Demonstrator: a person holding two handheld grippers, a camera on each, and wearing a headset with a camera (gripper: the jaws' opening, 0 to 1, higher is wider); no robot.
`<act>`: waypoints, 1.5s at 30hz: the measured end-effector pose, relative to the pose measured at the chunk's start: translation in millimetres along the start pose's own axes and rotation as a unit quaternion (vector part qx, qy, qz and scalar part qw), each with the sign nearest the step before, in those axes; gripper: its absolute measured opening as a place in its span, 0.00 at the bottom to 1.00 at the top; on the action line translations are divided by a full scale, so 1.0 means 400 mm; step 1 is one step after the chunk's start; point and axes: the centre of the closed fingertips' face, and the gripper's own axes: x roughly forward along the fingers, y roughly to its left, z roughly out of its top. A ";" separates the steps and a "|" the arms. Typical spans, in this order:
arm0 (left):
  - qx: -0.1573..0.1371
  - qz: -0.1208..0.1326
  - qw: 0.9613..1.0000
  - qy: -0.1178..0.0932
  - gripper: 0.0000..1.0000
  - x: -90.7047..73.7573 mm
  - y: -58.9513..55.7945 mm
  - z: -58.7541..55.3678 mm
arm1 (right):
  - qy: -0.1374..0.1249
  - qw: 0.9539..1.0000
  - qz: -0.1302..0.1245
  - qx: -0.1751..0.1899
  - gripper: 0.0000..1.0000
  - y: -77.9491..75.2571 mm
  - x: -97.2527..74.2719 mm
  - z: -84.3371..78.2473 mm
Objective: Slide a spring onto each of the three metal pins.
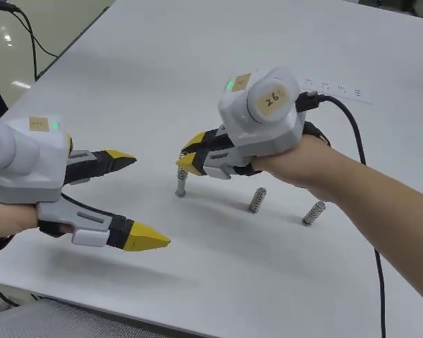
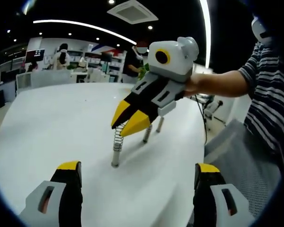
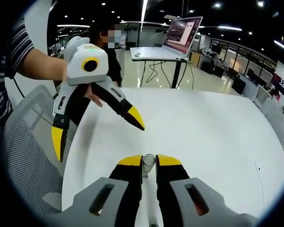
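fingers [image 3: 130, 163] of the right gripper [image 1: 189, 156] pinch the spring [image 3: 149, 161], halfway down an upright pin [image 1: 180, 186] on the desk [image 1: 197, 70]; a skewed push could jam its coils or tip the pin. the left gripper [image 1: 146, 201] gapes wide, empty

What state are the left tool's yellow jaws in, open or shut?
Open. The left gripper holds its yellow tips wide apart, nothing between them, in the head view and its own view.

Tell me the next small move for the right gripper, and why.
Probably lower the right gripper straight down: its tongs are shut on the small coiled metal spring, which sits at the top of the upright metal pin, whose lower shaft is bare.
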 end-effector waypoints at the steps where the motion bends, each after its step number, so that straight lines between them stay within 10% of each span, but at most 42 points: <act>1: 0.000 0.001 1.000 -0.001 0.97 0.000 0.001 0.000 | 0.001 1.000 0.000 0.001 0.07 0.003 0.004 -0.004; 31: -0.004 -0.003 1.000 -0.006 0.95 0.015 -0.005 0.007 | 0.035 0.999 -0.001 -0.006 0.08 0.012 0.073 -0.084; 45: -0.004 -0.003 1.000 -0.017 0.95 0.020 -0.008 0.039 | -0.026 0.998 -0.021 0.047 0.23 0.009 0.006 -0.048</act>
